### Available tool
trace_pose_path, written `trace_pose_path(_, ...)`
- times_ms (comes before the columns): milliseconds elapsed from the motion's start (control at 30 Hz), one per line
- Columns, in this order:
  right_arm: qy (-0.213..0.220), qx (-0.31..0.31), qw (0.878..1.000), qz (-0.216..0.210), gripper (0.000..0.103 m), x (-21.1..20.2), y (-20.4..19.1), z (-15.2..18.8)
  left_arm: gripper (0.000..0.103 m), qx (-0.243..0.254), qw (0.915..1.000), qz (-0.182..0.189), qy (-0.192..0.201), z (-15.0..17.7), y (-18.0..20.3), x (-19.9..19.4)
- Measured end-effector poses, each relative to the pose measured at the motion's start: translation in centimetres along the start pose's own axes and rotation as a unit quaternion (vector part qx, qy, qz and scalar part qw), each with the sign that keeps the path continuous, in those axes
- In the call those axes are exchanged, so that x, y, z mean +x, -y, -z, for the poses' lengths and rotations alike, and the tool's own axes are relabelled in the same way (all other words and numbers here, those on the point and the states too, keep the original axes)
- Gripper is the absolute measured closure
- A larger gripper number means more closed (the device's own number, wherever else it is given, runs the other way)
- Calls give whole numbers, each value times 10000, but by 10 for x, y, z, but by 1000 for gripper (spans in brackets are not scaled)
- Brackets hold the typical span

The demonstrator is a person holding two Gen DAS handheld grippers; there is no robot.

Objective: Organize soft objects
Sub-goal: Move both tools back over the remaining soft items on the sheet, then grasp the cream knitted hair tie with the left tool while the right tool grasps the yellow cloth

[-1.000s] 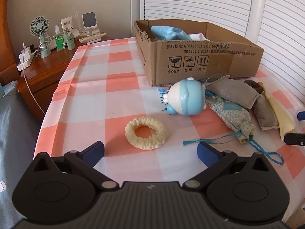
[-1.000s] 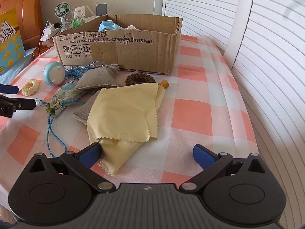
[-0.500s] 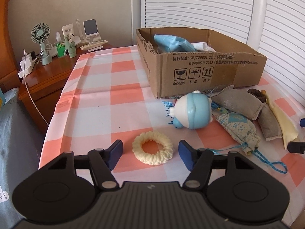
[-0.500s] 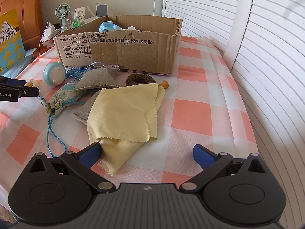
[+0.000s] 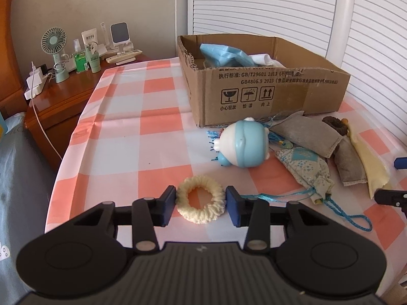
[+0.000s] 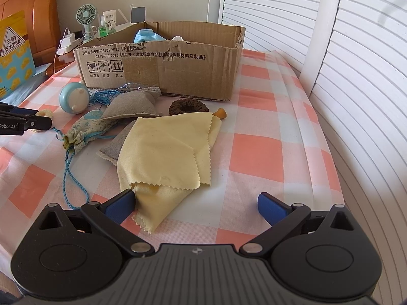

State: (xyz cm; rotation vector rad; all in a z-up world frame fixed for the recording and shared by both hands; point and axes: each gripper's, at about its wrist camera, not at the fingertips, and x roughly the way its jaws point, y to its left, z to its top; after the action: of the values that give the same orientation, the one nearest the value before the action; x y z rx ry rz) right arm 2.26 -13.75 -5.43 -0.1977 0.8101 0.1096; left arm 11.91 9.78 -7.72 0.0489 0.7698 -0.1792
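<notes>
My left gripper [image 5: 201, 204] is shut on a cream scrunchie [image 5: 191, 214] lying on the checked tablecloth; both blue pads touch its sides. Past it lie a blue-and-white round toy [image 5: 243, 145], a patterned drawstring pouch [image 5: 305, 165], grey cloths [image 5: 307, 133], a brown scrunchie [image 5: 334, 123] and a yellow cloth [image 5: 366, 160]. An open cardboard box [image 5: 267, 94] holds blue and white fabric. My right gripper [image 6: 195, 204] is open, its left pad beside the yellow cloth [image 6: 165, 152]. The left gripper's finger [image 6: 25, 123] shows at the left of the right wrist view.
A wooden nightstand [image 5: 63, 96] at the back left carries a small fan [image 5: 54, 43], bottles and a charger cable. White louvred shutters [image 5: 279, 12] stand behind and to the right. The table edge runs close along the right [image 6: 338, 178].
My left gripper moved forward over the cream scrunchie and its jaws closed from wide open onto the scrunchie's sides. The right gripper stayed where it was, open.
</notes>
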Motion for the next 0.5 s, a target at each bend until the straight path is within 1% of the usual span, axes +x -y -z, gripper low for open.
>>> trace_pose_path(167,-108,-168,9997,-108,0,1,-4,-6,61,-14,10000,3,-10,1,2,-2)
trace_pose_path(267,-20,-228,9988,-423,0,-2,-8,-11,61,-14,10000,5,-8,1,2,-2)
trace_pose_path(333,85,-220,9983,-536,0,-5,-11,-16,61,-28,10000,12,-3,1,2,-2)
trace_pose_path(500,276,-266,9988,-292,0,-2,-19,-31,61,-33,10000,23,2,1,2,-2)
